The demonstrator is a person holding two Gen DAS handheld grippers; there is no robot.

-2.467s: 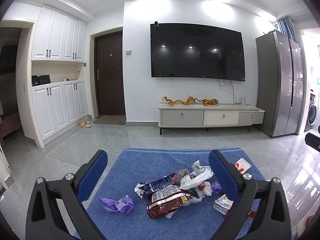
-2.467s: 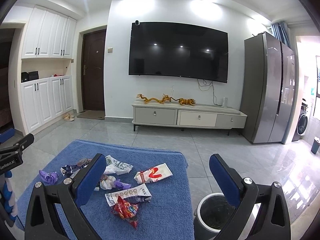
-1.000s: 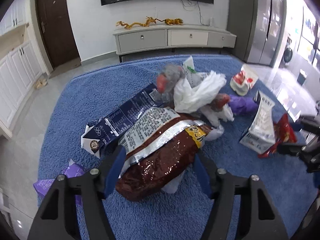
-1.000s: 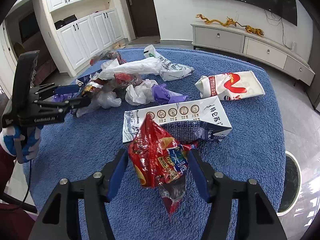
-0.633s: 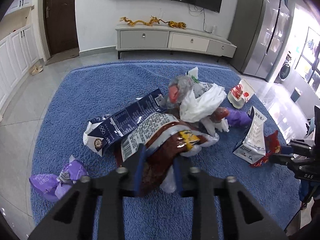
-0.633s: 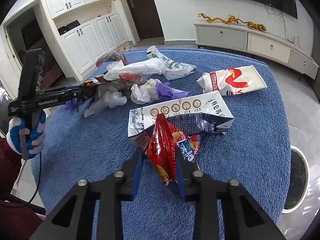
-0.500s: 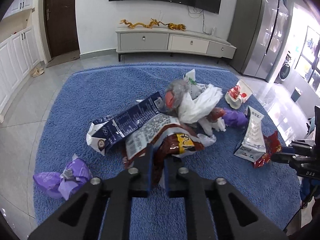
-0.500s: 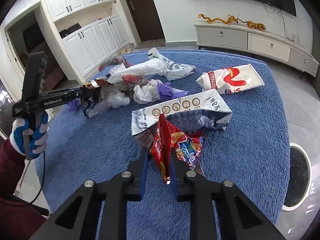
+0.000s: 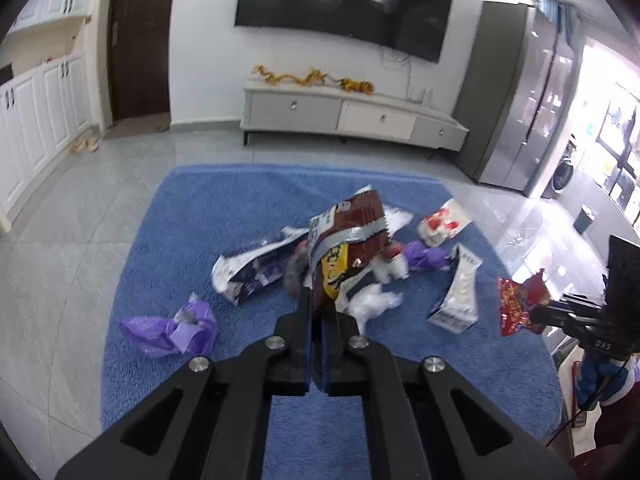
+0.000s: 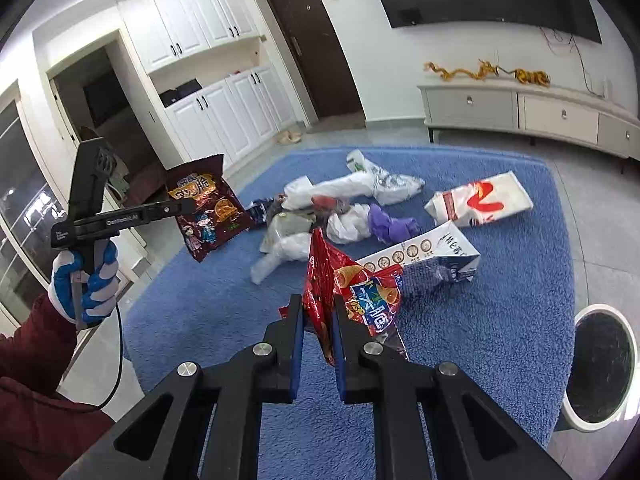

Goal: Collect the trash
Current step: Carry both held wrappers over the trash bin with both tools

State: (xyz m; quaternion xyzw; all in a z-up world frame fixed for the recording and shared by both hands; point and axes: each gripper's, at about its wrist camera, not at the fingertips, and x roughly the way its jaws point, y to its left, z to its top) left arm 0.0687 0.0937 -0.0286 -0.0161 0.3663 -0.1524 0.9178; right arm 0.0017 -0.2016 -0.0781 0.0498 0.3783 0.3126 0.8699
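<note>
Blue rug (image 10: 500,320) w/ trash pile on it. R gripper (image 10: 318,320) closing, pads pinching red snack bag (image 10: 352,292) low edge; bag stands up-right out of jaws. L gripper (image 9: 316,312) clamped on brown snack bag (image 9: 348,240), long axis up, off rug. Bin (image 10: 604,364) beside rug, right.

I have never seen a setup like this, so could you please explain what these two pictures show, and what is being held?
There is no robot: a person holds a two-finger tool in each hand, each with a camera looking along its fingers. One picture is from the left gripper, shut on a brown snack bag. The other is from the right gripper, whose fingers are closing on a red snack bag. The right view also shows the person's gloved hand holding the left tool. On the blue rug lie cartons, white plastic bags and purple wrappers. A bin stands beside the rug.
</note>
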